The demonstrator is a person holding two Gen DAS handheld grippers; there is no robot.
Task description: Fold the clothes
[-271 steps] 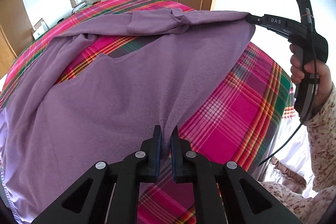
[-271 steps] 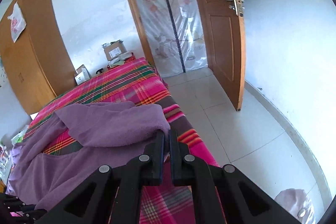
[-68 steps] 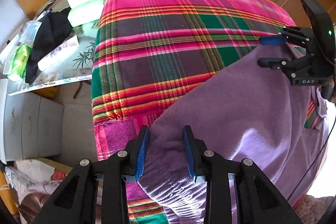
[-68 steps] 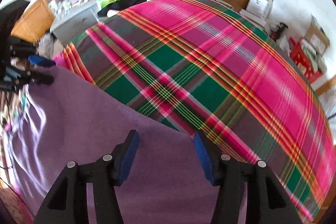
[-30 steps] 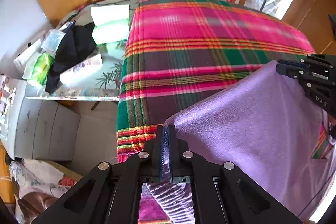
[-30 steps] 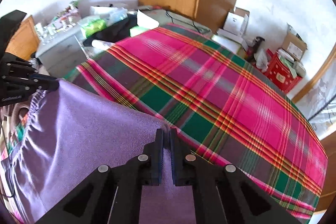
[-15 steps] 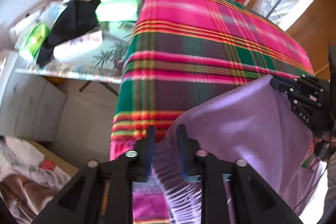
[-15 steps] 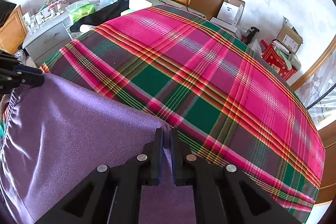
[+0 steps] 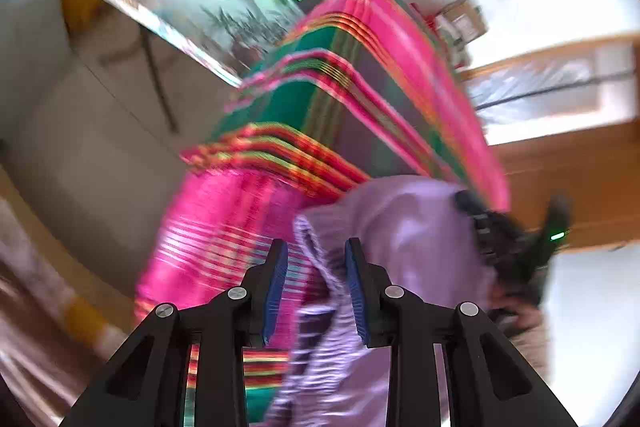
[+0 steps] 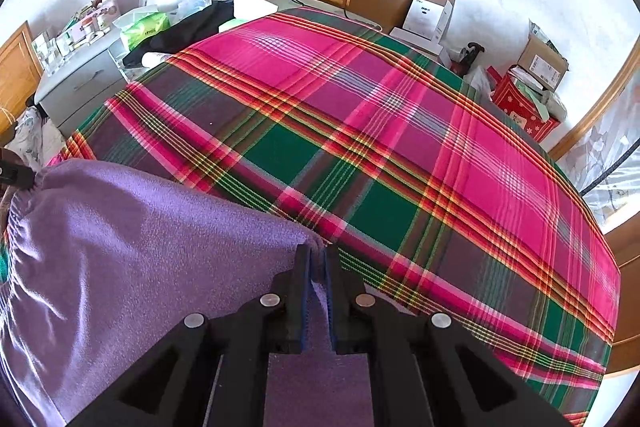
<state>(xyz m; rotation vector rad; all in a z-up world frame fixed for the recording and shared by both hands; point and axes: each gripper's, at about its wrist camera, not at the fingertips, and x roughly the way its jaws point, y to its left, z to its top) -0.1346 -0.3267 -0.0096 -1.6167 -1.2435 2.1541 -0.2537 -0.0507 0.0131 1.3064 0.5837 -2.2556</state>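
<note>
The right claw (image 10: 318, 259) is clenching a corner of the one purple garment (image 10: 120, 247), which is lying at the near edge of the bed (image 10: 360, 131). The left claw (image 9: 316, 267) is standing released, its jaws apart, with the garment's gathered hem (image 9: 320, 267) hanging loose between them, seemingly untouched. The garment is looking soft, light and limp, likely sagging wherever unsupported, so corners and hem are offering the surest hold. Two claws are showing, one garment, one plaid blanket on the bed.
</note>
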